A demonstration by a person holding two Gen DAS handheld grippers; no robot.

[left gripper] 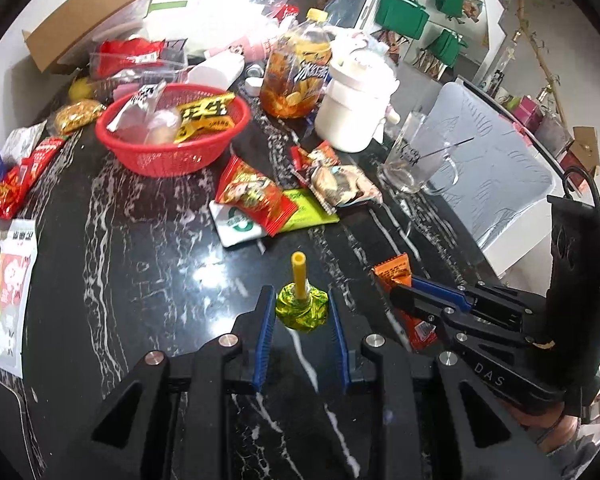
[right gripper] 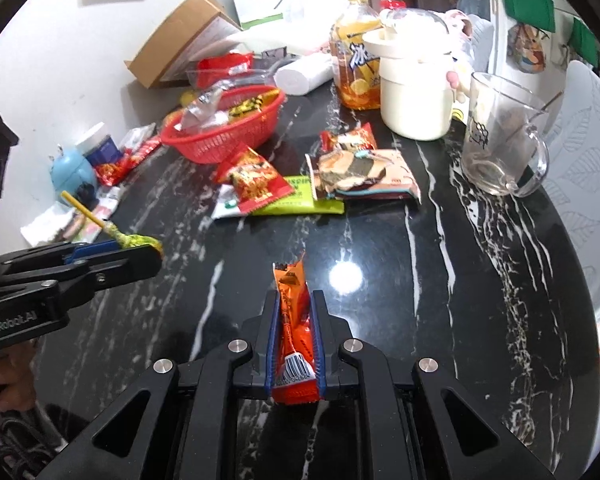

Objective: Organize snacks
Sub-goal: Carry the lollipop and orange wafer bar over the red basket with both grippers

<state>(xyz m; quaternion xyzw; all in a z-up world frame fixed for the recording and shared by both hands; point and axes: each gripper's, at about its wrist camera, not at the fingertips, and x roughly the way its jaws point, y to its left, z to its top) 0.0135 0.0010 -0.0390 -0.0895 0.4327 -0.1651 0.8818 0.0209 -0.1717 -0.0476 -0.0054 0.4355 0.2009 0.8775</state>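
A lollipop (left gripper: 302, 307) is pinched by its wrapped head between the jaws of the left gripper (left gripper: 302, 312), above the black marble table (left gripper: 140, 260). An orange snack packet (right gripper: 294, 320) is clamped lengthwise in the right gripper (right gripper: 294, 300). The red basket (left gripper: 172, 136) sits beyond, already containing snacks.

Lollipop (left gripper: 302, 307), green-yellow foil head, yellow stick pointing to 12 o'clock, clamped in left claw (left gripper: 300, 312). Orange snack packet (right gripper: 294, 328) with barcode, standing lengthwise, pinched in right claw (right gripper: 296, 308). Red basket (left gripper: 172, 136) at 10 o'clock, holding yellow and clear packets. Loose packet pile (left gripper: 284, 196) on black marble worktop (left gripper: 140, 240), just beside basket at 4 o'clock.
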